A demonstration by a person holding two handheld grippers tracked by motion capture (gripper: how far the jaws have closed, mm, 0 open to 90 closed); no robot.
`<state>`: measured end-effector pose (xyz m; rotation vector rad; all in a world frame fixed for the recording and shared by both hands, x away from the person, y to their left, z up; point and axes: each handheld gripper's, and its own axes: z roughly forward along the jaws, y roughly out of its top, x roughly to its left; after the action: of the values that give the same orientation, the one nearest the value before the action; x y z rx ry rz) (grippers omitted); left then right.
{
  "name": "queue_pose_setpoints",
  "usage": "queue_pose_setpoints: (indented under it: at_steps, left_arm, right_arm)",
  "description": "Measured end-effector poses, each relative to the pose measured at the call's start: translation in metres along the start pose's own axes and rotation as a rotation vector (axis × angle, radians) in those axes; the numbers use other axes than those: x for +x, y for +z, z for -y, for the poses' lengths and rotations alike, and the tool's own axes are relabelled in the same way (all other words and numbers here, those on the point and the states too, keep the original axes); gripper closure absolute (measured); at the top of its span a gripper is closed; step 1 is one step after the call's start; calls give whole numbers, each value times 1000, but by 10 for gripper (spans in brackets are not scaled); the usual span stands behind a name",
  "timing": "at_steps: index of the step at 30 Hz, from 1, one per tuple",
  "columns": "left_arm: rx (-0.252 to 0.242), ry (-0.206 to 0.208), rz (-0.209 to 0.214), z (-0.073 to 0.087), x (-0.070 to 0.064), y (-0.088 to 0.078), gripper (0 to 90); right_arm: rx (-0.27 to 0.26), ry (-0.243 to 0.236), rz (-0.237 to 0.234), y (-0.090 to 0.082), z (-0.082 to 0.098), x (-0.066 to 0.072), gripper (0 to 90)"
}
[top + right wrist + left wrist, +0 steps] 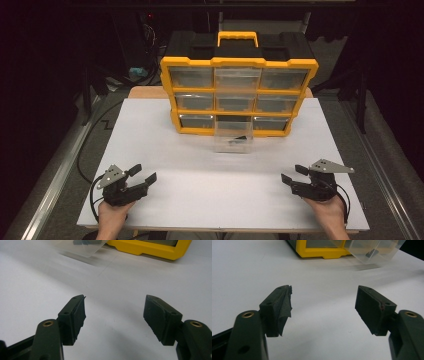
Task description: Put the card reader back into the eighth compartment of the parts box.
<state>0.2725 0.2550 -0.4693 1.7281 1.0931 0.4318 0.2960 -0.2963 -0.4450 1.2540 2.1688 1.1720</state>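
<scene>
two hand-held black two-jaw grippers rest low at the near edge of the white table top [165, 150], the left gripper [141, 176] at one corner and the right gripper [292, 175] at the other, both with jaws spread wide and nothing between them. the clear plastic drawer [233, 136] stands pulled out of the bottom middle slot of the yellow-and-black parts organiser [239, 95], a few small dark pieces inside it. the drawer lies ahead of both grippers, roughly midway between them, its long axis running toward the person. neither hand looks clearly nearer; either would likely reach forward and inward.
</scene>
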Motion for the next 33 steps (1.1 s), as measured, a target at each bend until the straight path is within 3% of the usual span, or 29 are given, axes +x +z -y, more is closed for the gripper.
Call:
queue_pose_setpoints:
  at_steps: [9,33]
  left_arm:
    - [-8,-17,3,0,1,-1,300]
    - [-9,-11,5,0,1,-1,297]
  right_arm:
    - [-24,20,1,-2,8,-2,325]
    - [-98,51,30,-12,23,-4,304]
